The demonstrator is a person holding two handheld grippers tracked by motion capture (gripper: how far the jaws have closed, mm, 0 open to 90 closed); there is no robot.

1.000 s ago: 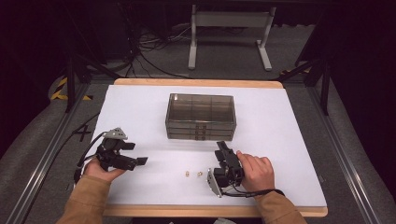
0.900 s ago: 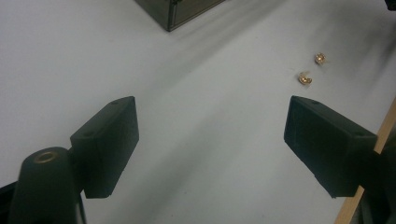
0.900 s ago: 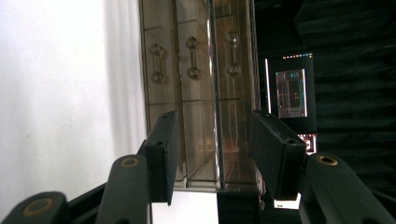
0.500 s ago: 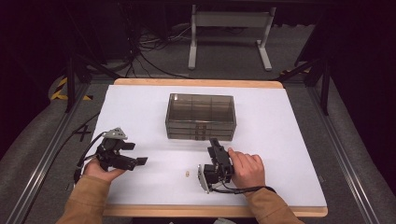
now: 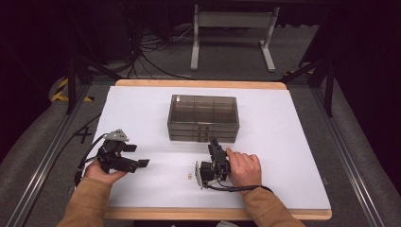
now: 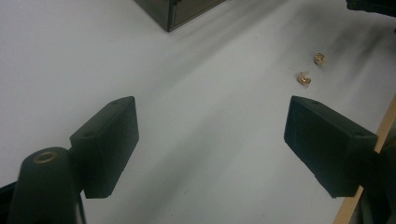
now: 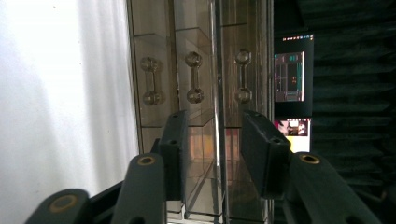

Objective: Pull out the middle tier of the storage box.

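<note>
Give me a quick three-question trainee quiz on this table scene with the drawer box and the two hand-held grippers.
1. True or false: the left gripper has its jaws spread with nothing between them.
2. How many drawer handles face the right gripper?
3. Which gripper points at the smoky drawer box: A left, B right?

Key: 1 true. 2 three. 3 B. In the left gripper view, two small gold pieces lie loose on the white table.

This looks like a lab for recording. The white table point(image 5: 293, 142) stands in a dark room on grey carpet point(image 5: 28, 161), with cables point(image 5: 142, 56) and a metal stand point(image 5: 231, 28) on the far floor.
</note>
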